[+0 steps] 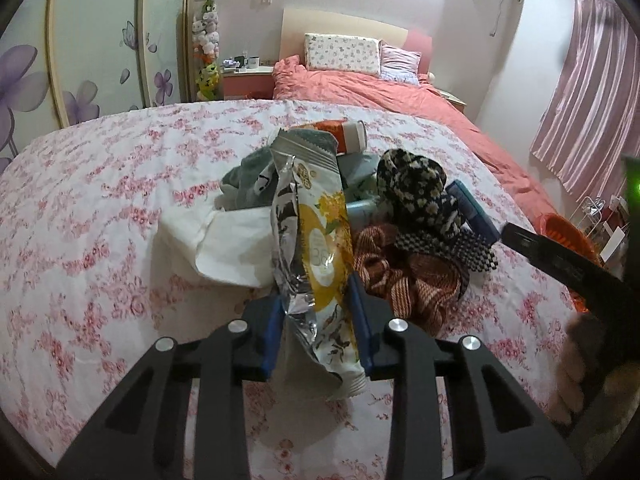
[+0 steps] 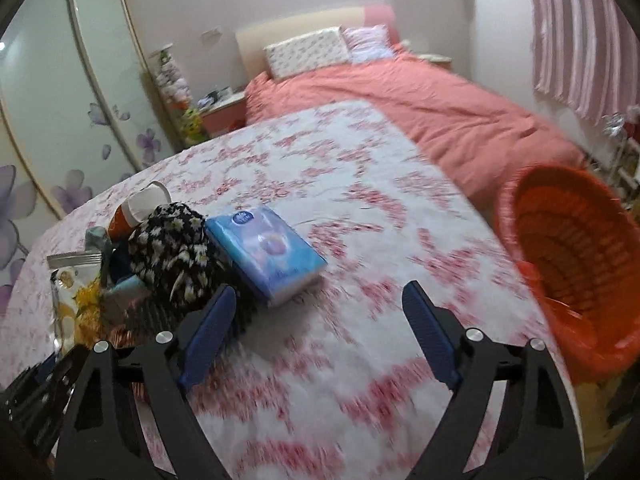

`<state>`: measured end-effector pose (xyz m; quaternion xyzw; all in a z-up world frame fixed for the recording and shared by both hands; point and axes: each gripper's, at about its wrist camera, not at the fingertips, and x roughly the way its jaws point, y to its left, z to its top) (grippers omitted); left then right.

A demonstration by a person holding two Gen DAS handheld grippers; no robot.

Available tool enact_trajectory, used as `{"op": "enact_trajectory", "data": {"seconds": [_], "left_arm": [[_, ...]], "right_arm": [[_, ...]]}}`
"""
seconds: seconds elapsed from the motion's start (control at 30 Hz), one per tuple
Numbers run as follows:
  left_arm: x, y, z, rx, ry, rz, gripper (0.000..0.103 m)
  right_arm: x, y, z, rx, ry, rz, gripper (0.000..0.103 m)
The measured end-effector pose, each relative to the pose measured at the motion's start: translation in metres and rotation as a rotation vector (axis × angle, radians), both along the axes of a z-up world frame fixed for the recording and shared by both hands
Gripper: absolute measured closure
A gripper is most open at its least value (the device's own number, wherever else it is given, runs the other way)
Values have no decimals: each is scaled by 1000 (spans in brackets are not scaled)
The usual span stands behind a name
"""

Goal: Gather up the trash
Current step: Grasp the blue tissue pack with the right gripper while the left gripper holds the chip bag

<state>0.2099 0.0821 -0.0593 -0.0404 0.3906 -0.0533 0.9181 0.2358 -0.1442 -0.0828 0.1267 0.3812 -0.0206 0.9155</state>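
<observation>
Left claw [image 1: 316,320]: my pads clamp the snack wrapper [image 1: 316,240], long axis running straight ahead of me.
Right claw [image 2: 320,332]: gaping wide, nothing between.

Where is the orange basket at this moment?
In the right wrist view the orange basket stands at the right edge, beside the flowered bed cover, with nothing visible inside it.
</observation>
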Motion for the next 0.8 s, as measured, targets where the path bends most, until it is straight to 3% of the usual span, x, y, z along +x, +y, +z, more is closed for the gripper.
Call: {"op": "enact_trajectory", "data": {"seconds": [0.23,0.57,0.7,0.8], "left_arm": [[4,2,6,-5,-6,1,72],[6,0,5,-5,-3,-5,72],[5,-3,8,-2,-13,-11,72],[4,-5,9,-3,-15,-15,72]], "right_arm": [[47,-8,-20,136,93,56,17],[41,-3,-16,81,70,88,27],[33,-3,-12,24,72,80,41],[35,-5,-19,16,96,83,40]]}}
